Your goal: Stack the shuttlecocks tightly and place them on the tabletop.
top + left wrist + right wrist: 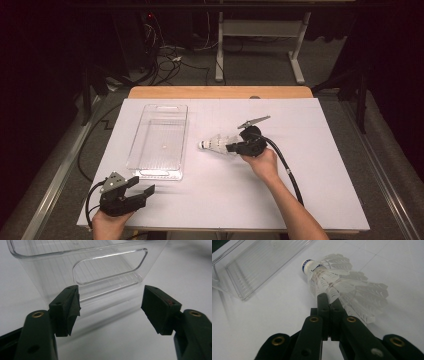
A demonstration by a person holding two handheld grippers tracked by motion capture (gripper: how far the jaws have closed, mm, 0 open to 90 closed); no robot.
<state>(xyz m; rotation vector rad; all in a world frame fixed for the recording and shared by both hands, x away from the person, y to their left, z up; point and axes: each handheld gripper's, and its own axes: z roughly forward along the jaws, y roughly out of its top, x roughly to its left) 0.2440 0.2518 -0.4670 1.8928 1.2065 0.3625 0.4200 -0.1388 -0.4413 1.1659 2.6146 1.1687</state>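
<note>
Between my right jaws: the feather skirt of a white shuttlecock point(342, 287), pinched near its rim; the two black jaws meet edge to edge on it.
Right gripper point(231, 147): clamped on the shuttlecock, held in my right hand point(264, 163) about mid-table, pointing toward the clear bin.
Shuttlecock position: lying low over the white sheet, cork end away from my jaws and aimed at the bin, feathers toward my hand; just beside the bin's long right wall, outside it.
Shuttlecock writing: a dark blue band circles the cork with small lettering on it, too small and blurred for me to read.
Left gripper point(141, 188): jaws standing wide apart with nothing between them, held in my left hand point(107, 224) at the near left corner of the sheet.
Left gripper's outlook: the near short end of the clear plastic bin point(87, 270), with its oblong handle cut-out, sits just ahead of my open pads point(72, 307), apart from them.
Clear bin contents: nothing inside that I can see; ribbed floor, no label legible.
Surface: white sheet point(300, 190) over a wooden table point(220, 92).
</note>
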